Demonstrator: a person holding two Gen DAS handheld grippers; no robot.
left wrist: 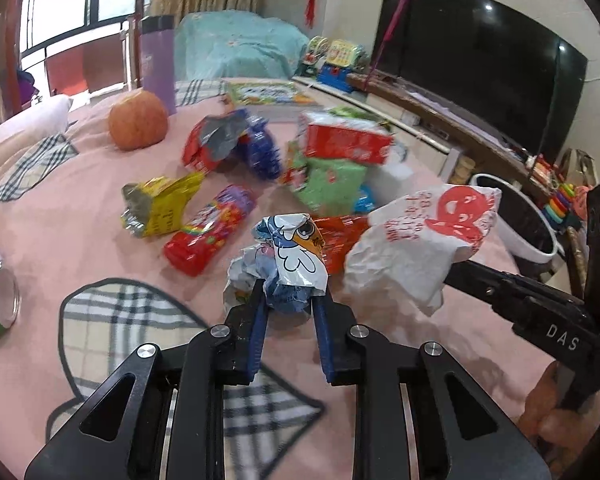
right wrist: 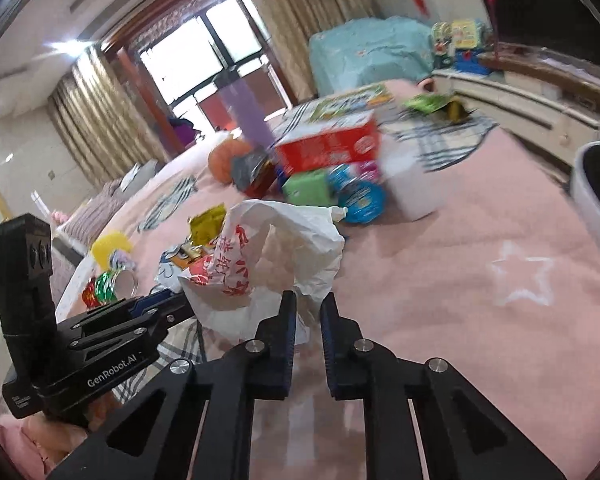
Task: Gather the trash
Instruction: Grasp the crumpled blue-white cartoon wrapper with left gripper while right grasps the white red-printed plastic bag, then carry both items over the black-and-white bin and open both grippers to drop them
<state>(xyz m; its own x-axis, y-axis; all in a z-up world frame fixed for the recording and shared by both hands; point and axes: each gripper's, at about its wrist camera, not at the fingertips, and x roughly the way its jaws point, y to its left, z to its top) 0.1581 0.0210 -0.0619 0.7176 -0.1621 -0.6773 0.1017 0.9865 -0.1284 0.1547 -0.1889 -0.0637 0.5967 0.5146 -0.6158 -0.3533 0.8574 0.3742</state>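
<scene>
Trash, namely a crumpled cartoon-printed foil wrapper (left wrist: pixel 290 264), sat pinched between the jaws of the left gripper (left wrist: pixel 290 300) just above the pink bedspread (left wrist: pixel 80 216) in the left wrist view, with a crumpled white plastic bag with red print (left wrist: pixel 420 240) hanging from the right gripper beside it and a white round bin (left wrist: pixel 540 254) beyond. In the right wrist view the right gripper (right wrist: pixel 308 304) had its jaws nearly together on the bag's edge (right wrist: pixel 284 248); judged best to hold both grips firm and carry the bag over the bin rim (right wrist: pixel 596 200) before letting go.

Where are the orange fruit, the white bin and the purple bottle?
orange fruit (left wrist: pixel 138 121), left wrist view, middle of its skin.
white bin (left wrist: pixel 538 250), left wrist view, near rim.
purple bottle (left wrist: pixel 159 68), left wrist view, body.
</scene>
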